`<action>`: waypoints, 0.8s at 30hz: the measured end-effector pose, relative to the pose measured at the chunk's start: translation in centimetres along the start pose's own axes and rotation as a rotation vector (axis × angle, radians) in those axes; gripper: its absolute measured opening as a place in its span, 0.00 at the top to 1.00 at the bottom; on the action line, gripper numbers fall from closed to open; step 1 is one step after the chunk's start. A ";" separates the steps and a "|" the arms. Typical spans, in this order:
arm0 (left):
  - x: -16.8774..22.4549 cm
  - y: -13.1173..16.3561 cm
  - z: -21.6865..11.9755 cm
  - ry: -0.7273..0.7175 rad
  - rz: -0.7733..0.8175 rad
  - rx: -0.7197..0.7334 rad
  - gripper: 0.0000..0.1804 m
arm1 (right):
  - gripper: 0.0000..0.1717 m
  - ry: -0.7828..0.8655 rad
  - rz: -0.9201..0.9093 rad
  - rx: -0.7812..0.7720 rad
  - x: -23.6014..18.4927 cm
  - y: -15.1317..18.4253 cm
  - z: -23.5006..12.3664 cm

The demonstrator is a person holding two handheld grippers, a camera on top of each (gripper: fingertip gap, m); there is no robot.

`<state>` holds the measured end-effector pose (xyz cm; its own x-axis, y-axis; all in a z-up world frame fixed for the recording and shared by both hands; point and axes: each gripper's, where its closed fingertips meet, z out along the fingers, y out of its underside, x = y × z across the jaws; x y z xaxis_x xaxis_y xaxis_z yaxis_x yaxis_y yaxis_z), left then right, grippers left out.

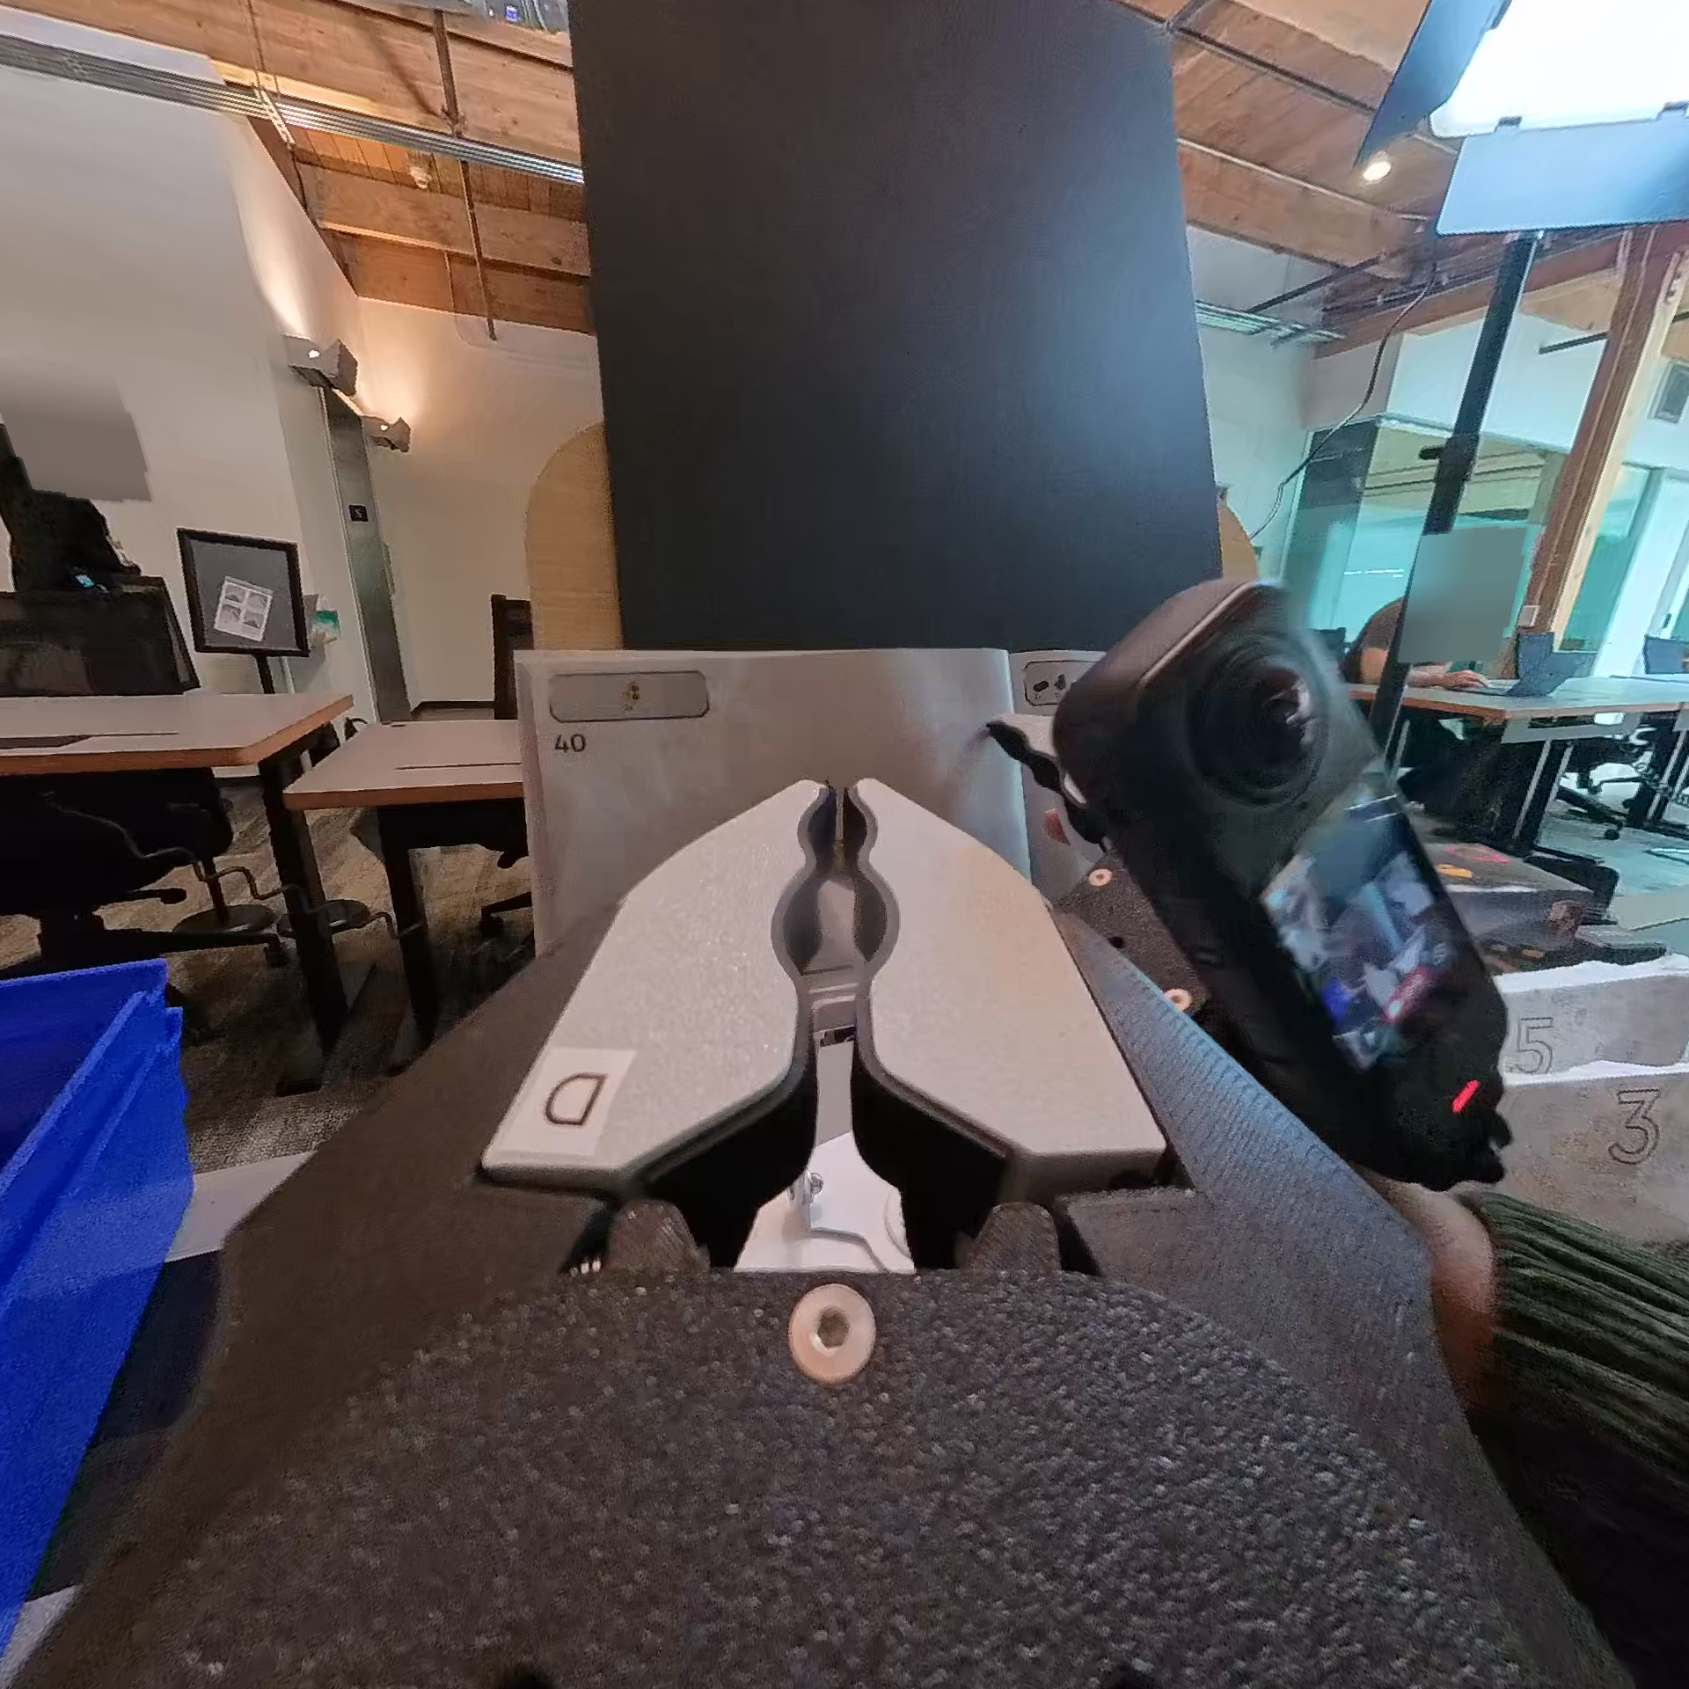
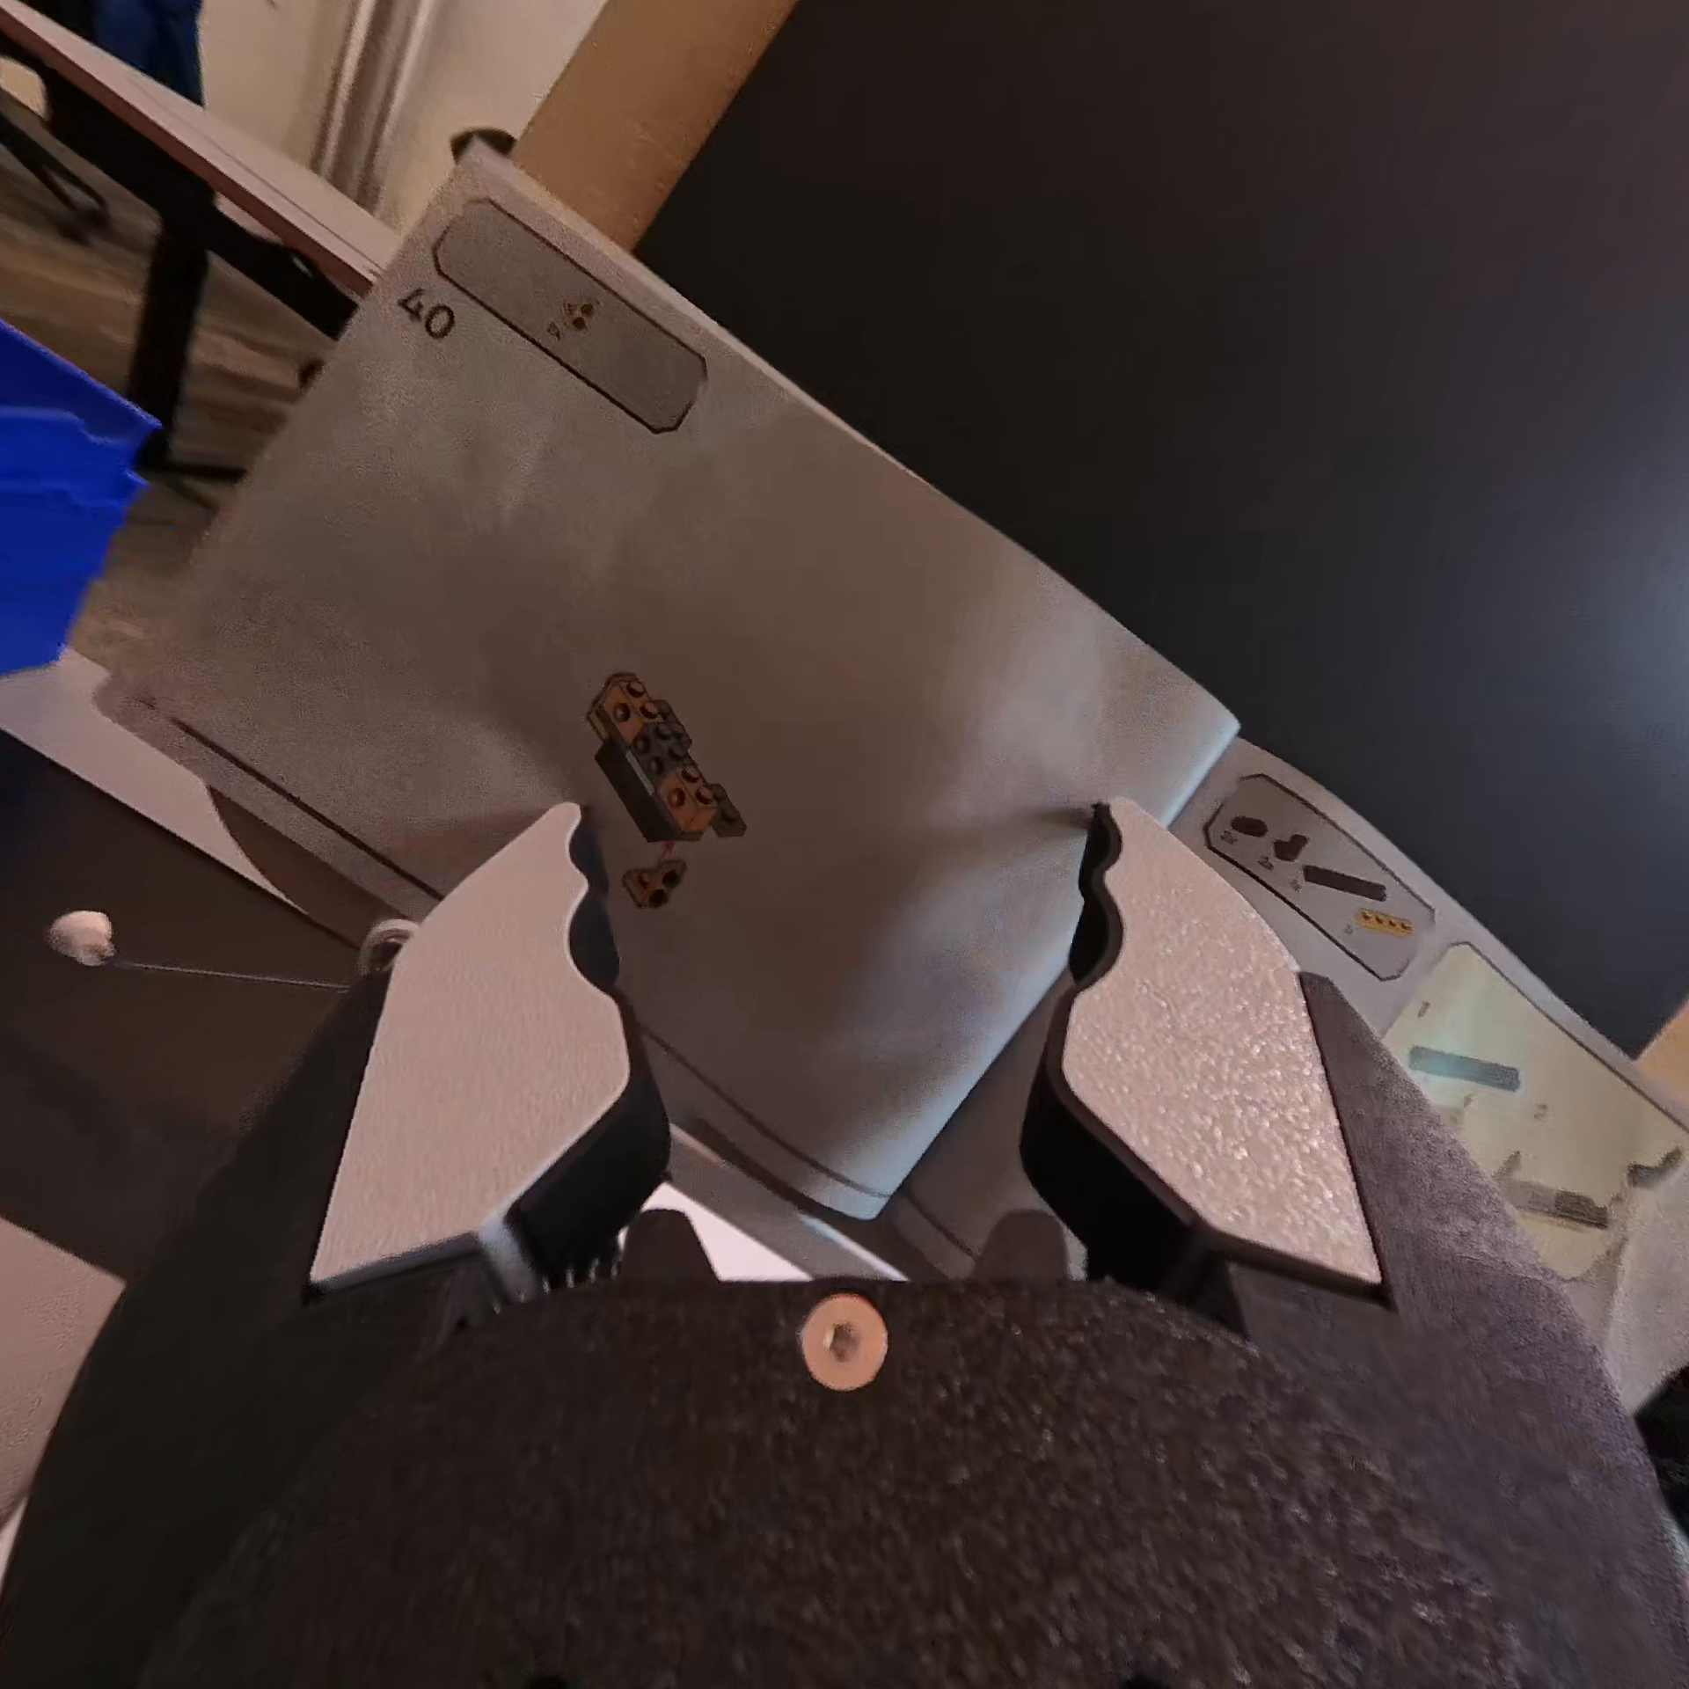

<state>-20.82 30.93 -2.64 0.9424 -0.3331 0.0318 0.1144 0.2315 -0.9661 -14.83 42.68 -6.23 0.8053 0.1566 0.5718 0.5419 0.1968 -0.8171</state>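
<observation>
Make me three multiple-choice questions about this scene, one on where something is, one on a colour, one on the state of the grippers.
1. Where does the bin sit in the left wrist view?
A. at the left edge
B. at the right edge
C. on top of the booklet

2. What colour is the bin?
A. red
B. blue
C. green

3. How do the two grippers stand?
A. both wide open
B. left gripper shut, right gripper wide open
C. left wide open, right shut

Answers:
1. A, the bin fills the lower left edge, beside the left gripper.
2. B, its walls are plainly blue in both views.
3. B, the left fingertips meet in front of the open booklet, while the right fingertips stand far apart with only the booklet page seen between them.
</observation>
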 end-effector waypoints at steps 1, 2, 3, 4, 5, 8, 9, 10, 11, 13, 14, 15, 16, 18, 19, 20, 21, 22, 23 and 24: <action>-0.1 -0.1 0.0 0.000 -0.002 0.003 1.00 | 0.44 0.012 -0.019 -0.002 0.1 0.1 0.1; -0.1 -0.2 -0.1 0.000 -0.003 0.006 1.00 | 0.47 0.022 -0.027 0.005 0.3 0.1 0.1; -0.1 -0.2 -0.1 0.001 -0.006 0.006 1.00 | 0.50 0.032 -0.032 0.015 0.6 0.1 0.1; -0.2 -0.1 0.0 0.002 -0.011 0.005 1.00 | 0.53 0.045 -0.039 0.023 1.0 0.1 -0.1; -0.2 -0.1 0.0 0.003 -0.014 0.004 1.00 | 0.57 0.057 -0.044 0.031 1.3 0.2 -0.2; -0.1 0.1 0.1 0.008 -0.018 -0.001 1.00 | 0.63 0.066 -0.038 0.046 2.1 0.3 -0.5; 0.0 0.1 0.1 0.009 -0.015 -0.001 1.00 | 0.66 0.068 -0.035 0.051 2.4 0.4 -0.6; 0.1 0.1 0.1 0.011 -0.012 -0.002 1.00 | 0.68 0.070 -0.030 0.055 2.6 0.4 -0.6; 0.2 0.1 0.1 0.012 -0.008 -0.004 1.00 | 0.70 0.070 -0.022 0.059 2.8 0.4 -0.7; 0.4 0.3 0.2 0.016 -0.003 -0.010 1.00 | 0.72 0.060 -0.002 0.069 3.0 0.4 -1.0; 0.5 0.4 0.2 0.019 -0.004 -0.014 1.00 | 0.74 0.055 0.005 0.074 3.1 0.4 -1.1; 0.6 0.6 0.3 0.021 -0.004 -0.017 0.99 | 0.75 0.047 0.016 0.077 3.2 0.4 -1.3; 0.6 0.7 0.3 0.022 -0.002 -0.020 0.99 | 0.77 0.042 0.030 0.081 3.3 0.3 -1.4; 0.8 1.0 0.5 0.026 0.001 -0.031 0.99 | 0.81 0.031 0.059 0.090 3.7 0.3 -1.7; 0.8 1.1 0.5 0.027 0.003 -0.035 0.99 | 0.82 0.021 0.078 0.091 3.9 0.3 -1.8; 0.8 1.3 0.6 0.027 0.003 -0.040 0.99 | 0.84 0.010 0.099 0.093 4.1 0.4 -1.9; 0.9 1.5 0.6 0.029 0.003 -0.046 0.99 | 0.85 0.000 0.119 0.093 4.3 0.4 -1.9; 0.9 1.6 0.7 0.031 0.003 -0.050 0.98 | 0.87 -0.008 0.136 0.091 4.5 0.6 -2.0; 1.0 1.8 0.8 0.033 0.004 -0.055 0.98 | 0.87 -0.018 0.152 0.089 4.7 0.7 -2.1; 1.1 1.9 0.8 0.037 0.004 -0.061 0.98 | 0.88 -0.029 0.171 0.089 4.9 0.8 -2.2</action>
<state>-19.30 31.76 -4.27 0.9305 -0.3657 0.0194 0.0899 0.1768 -0.9801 -9.90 41.50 -4.25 0.8756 0.2230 0.4285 0.3735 0.2500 -0.8933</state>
